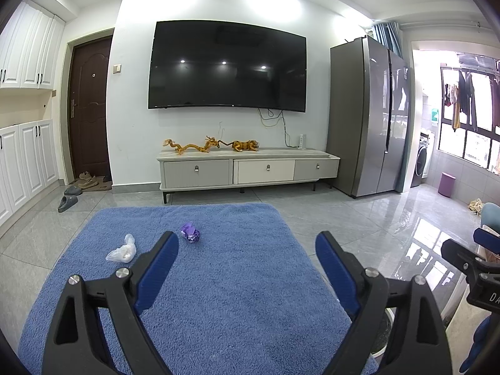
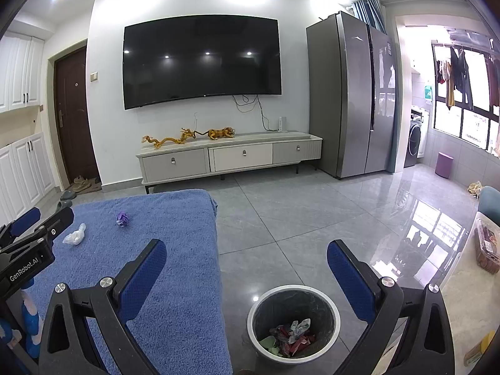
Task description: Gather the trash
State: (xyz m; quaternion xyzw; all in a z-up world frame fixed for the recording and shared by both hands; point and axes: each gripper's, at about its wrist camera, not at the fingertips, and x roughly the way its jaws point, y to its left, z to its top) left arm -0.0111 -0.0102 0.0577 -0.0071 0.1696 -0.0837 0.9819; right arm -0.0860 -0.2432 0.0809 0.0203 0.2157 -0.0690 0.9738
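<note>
A crumpled white plastic wrapper and a crumpled purple wrapper lie on the blue towel-covered table. My left gripper is open and empty, held above the towel just behind the two scraps. My right gripper is open and empty, held above the round bin, which stands on the floor to the right of the table and holds several crumpled wrappers. The white wrapper and the purple wrapper also show in the right wrist view.
A TV cabinet with dragon and tiger figures stands against the far wall under a wall TV. A grey fridge stands to the right. A pale counter with a plastic food box lies at the right edge.
</note>
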